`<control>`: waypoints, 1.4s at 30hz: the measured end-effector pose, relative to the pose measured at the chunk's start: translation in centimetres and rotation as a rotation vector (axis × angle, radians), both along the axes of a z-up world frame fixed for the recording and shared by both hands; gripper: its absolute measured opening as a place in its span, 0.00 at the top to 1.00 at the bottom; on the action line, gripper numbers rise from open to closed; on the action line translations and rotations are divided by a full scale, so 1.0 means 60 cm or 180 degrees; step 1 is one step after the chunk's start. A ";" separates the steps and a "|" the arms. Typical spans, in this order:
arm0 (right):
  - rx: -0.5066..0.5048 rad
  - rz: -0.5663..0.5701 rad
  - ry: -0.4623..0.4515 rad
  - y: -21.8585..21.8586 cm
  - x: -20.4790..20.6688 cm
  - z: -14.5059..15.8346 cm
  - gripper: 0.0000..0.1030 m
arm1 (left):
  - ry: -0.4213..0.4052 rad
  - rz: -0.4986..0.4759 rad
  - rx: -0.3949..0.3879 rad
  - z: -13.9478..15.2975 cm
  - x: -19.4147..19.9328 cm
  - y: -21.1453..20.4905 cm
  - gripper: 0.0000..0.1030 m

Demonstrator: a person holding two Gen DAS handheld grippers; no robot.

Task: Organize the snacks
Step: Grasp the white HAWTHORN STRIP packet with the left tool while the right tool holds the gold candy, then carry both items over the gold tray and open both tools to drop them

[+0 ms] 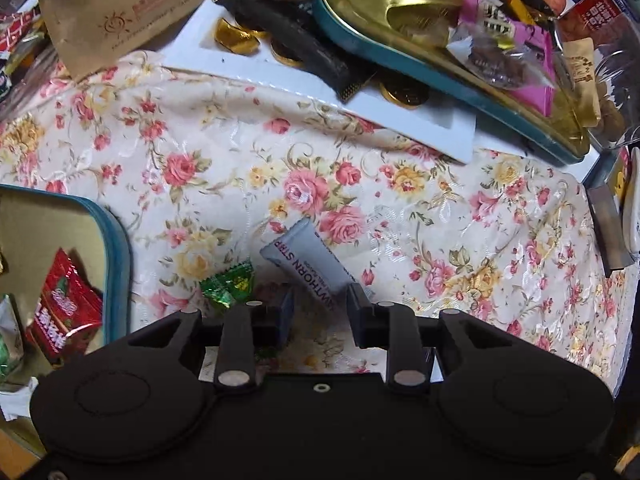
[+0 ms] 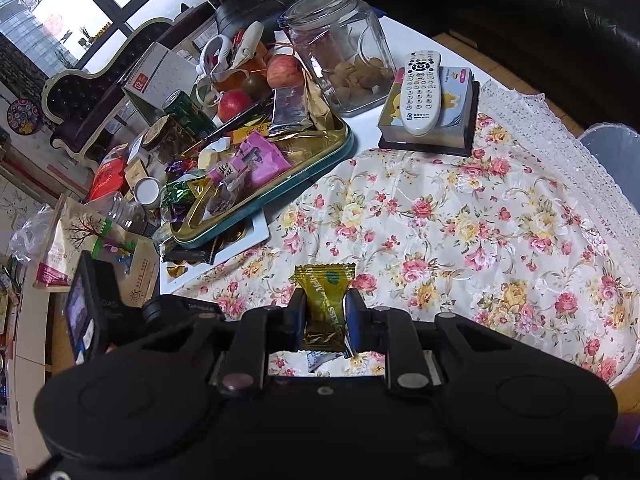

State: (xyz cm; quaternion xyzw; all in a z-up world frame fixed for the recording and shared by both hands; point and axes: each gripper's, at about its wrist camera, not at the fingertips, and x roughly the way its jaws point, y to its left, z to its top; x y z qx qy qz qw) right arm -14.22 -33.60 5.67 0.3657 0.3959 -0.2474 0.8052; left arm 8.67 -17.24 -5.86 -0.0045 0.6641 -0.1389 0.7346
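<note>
In the left wrist view, the left gripper (image 1: 320, 312) points down at the flowered tablecloth (image 1: 460, 216). Its jaws stand apart and press on nothing. A grey-white snack stick (image 1: 308, 262) lies tilted on the cloth in front of them; its lower end reaches just beside the right finger (image 1: 362, 312), and whether it touches is not clear. The letters "WTHORN STRIP" can be read on it. A green foil candy (image 1: 230, 284) lies on the cloth near the left finger. At the left edge stands a blue-rimmed tin (image 1: 118, 248) with a red packet (image 1: 64, 312) inside; its white writing is not readable. At the top, a second tin with a teal rim (image 1: 400, 54) is full of mixed snacks, partly resting on a white tray (image 1: 420, 120) with gold-wrapped coins. A brown paper bag (image 1: 120, 8) carries a sun drawing and small print too fine to read.

In the right wrist view, the right gripper (image 2: 322, 316) is closed on a yellow-gold candy wrapper (image 2: 324, 292), held upright above the tablecloth (image 2: 460, 220). The green print on it is only partly readable. Further away stand the full snack tin (image 2: 320, 160), a glass jar (image 2: 340, 48) with biscuits, and a white remote control (image 2: 420, 92) lying on a box (image 2: 460, 92).
</note>
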 end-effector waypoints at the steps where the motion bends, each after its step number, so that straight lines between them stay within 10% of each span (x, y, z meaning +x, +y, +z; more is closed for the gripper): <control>1: -0.0004 0.0003 0.0005 0.001 0.000 -0.001 0.78 | -0.0004 0.0004 0.0004 -0.002 0.000 -0.005 0.64; 21: -0.0014 0.0052 0.0087 0.011 0.011 -0.012 0.78 | -0.0074 0.0294 -0.0003 -0.018 0.034 -0.036 0.61; 27: -0.0009 0.0089 0.0073 0.021 0.027 -0.011 0.78 | -0.0105 0.0073 0.0042 -0.016 0.009 -0.068 0.73; 42: -0.0157 0.0308 0.0154 0.105 0.103 -0.015 0.78 | -0.0935 -0.0339 0.0434 0.188 -0.039 0.110 0.73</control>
